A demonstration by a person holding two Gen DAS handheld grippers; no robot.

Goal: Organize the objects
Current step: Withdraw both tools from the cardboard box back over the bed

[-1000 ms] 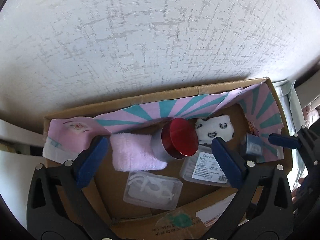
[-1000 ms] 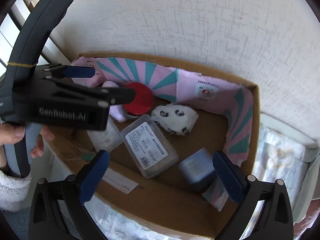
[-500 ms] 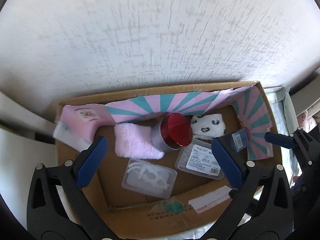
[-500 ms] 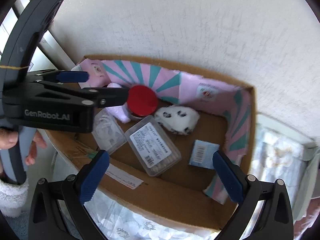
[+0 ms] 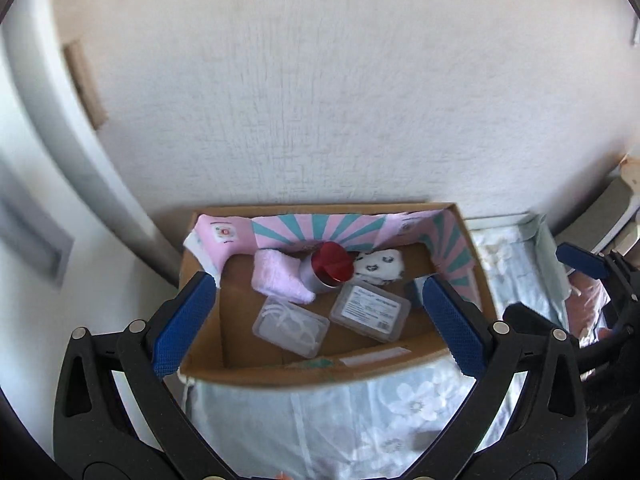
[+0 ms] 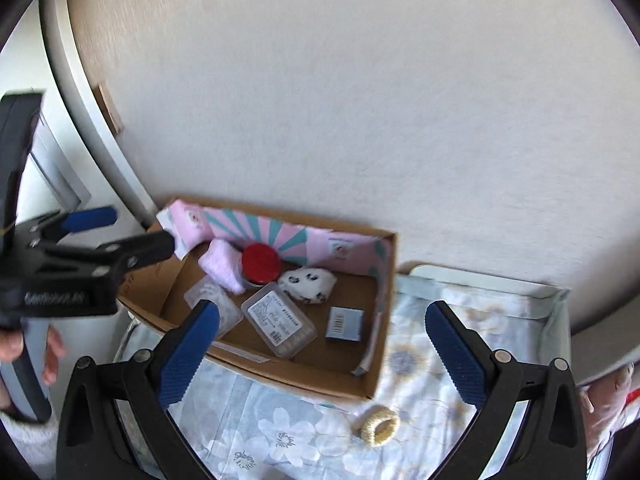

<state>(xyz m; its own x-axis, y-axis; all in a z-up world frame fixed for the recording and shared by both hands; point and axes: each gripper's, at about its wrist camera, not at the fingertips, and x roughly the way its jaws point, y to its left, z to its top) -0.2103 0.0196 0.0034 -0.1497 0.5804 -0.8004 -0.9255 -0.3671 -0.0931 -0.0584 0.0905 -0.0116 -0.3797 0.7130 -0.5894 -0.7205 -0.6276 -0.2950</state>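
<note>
A cardboard box (image 5: 404, 354) (image 6: 320, 374) lined with pink and teal paper sits against the wall. Inside lie a pink cloth (image 5: 278, 282) (image 6: 222, 266), a red-lidded tin (image 5: 330, 266) (image 6: 260, 264), a spotted white pouch (image 5: 378, 266) (image 6: 308, 284), two clear plastic cases (image 5: 290, 326) (image 5: 370, 310) (image 6: 280, 328) and a small blue box (image 6: 345, 323). A woven cream ring (image 6: 380, 426) lies on the floral cloth in front of the box. My left gripper (image 5: 320, 326) and my right gripper (image 6: 320, 354) are both open and empty, held back from the box.
A floral cloth (image 5: 360, 412) (image 6: 460, 340) covers the surface under and right of the box. The textured white wall (image 5: 340, 100) stands right behind it. A white frame (image 5: 68, 152) rises at the left. A hand (image 6: 48, 356) holds the left gripper's handle.
Both grippers have pulled back and up from the box, which now looks smaller. The small blue box now lies flat on the box floor. The cream ring has come into view.
</note>
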